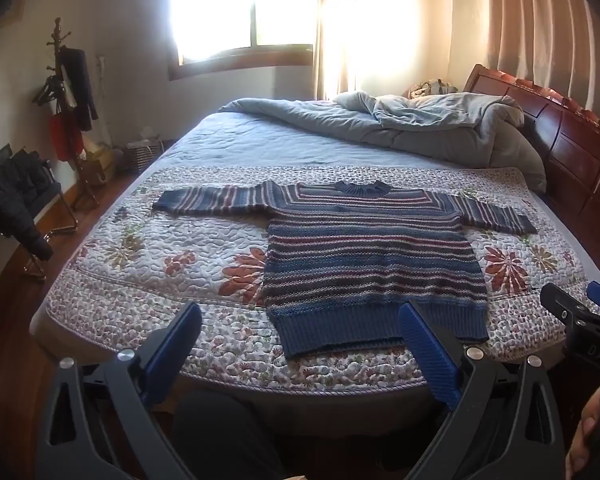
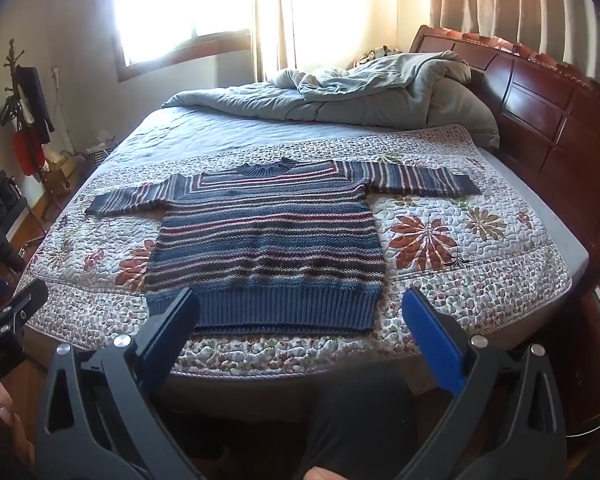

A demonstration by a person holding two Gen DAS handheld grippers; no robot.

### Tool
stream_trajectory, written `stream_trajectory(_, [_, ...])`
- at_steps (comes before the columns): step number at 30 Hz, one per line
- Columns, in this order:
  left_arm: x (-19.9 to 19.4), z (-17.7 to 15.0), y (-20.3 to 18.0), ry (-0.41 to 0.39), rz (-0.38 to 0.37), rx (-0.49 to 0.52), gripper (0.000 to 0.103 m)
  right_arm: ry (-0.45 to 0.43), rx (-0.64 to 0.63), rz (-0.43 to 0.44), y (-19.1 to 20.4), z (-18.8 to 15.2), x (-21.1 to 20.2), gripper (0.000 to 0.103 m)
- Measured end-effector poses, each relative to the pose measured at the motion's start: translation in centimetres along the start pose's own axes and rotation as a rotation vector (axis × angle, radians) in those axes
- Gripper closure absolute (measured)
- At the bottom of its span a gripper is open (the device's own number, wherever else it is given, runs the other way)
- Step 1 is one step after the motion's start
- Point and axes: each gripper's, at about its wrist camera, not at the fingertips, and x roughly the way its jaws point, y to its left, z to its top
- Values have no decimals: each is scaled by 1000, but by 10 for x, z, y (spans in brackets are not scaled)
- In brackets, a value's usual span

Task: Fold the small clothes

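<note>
A small striped knit sweater (image 1: 364, 256), blue with red and white stripes, lies flat and face up on a floral quilt (image 1: 152, 268) on the bed, both sleeves spread sideways. It also shows in the right wrist view (image 2: 268, 244). My left gripper (image 1: 300, 332) is open and empty, held above the near edge of the bed, just short of the sweater's ribbed hem. My right gripper (image 2: 300, 320) is open and empty, at the hem as well. The right gripper also shows at the right edge of the left wrist view (image 1: 580, 312).
A rumpled grey duvet (image 1: 384, 124) is piled at the far side of the bed. A dark wooden headboard (image 1: 572, 136) runs along the right. A coat rack (image 1: 66, 108) and a chair with dark clothes (image 1: 12, 200) stand on the left by the wall.
</note>
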Motion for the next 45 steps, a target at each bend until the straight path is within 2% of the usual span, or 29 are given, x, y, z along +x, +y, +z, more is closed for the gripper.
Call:
stream_trajectory(17, [-1, 1, -5, -1, 2, 4, 4, 12, -1, -5, 0, -2, 4, 3])
stream_trajectory(25, [18, 1, 1, 19, 5, 2, 4, 26, 2, -7, -1, 1, 16, 3])
stream_trajectory(31, [36, 4, -2, 32, 1, 16, 4, 63, 22, 24, -13, 8, 43, 3])
stream_trajectory(34, [50, 4, -5, 22, -56, 44, 4, 49, 30, 41, -23, 14, 57, 3])
stream_trajectory(36, [63, 6, -8, 19, -120, 47, 4, 4, 53, 71, -38, 20, 71, 3])
stream_trajectory(39, [89, 12, -16, 49, -131, 58, 4, -10, 127, 159, -72, 30, 101, 3])
stream_trajectory(45, [152, 27, -35, 52, -174, 60, 4, 142, 365, 166, -173, 45, 202, 3])
